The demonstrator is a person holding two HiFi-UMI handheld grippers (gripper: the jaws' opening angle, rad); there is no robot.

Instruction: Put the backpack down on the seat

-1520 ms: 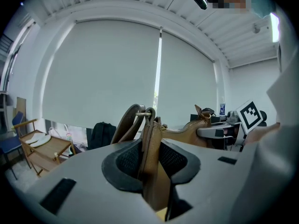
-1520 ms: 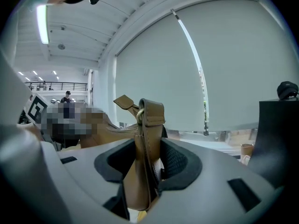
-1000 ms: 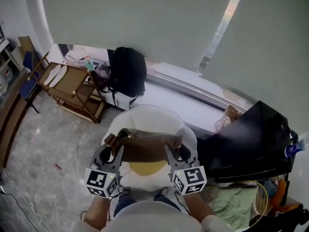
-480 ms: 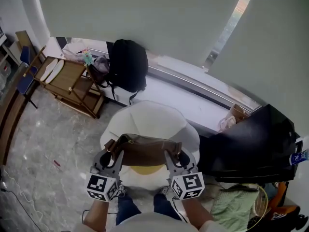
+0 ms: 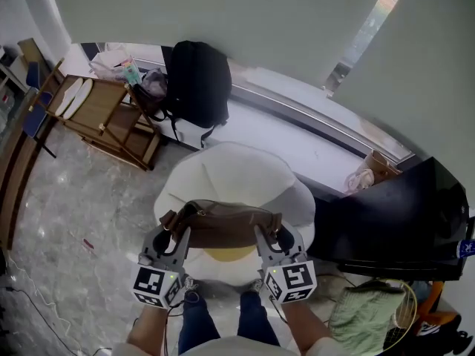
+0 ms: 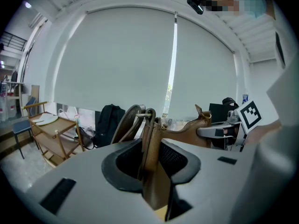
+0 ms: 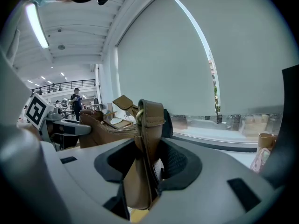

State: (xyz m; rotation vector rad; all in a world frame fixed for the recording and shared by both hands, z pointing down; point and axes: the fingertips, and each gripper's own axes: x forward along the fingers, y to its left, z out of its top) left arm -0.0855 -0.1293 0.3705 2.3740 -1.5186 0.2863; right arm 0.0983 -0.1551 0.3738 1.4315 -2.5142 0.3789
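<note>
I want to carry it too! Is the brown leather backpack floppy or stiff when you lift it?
Probably fairly firm: the brown leather backpack, pinched at its ends by the left tongs and right tongs, spans between them without folding. Its straps curl loosely, so those are likely floppy.

Brown backpack (image 5: 221,225) over the white seat (image 5: 230,176)
Tan leather, kinda soft and slouchy. It hung stretched out level across the round cushioned seat, pinched at both strap ends, zip side facing up.
</note>
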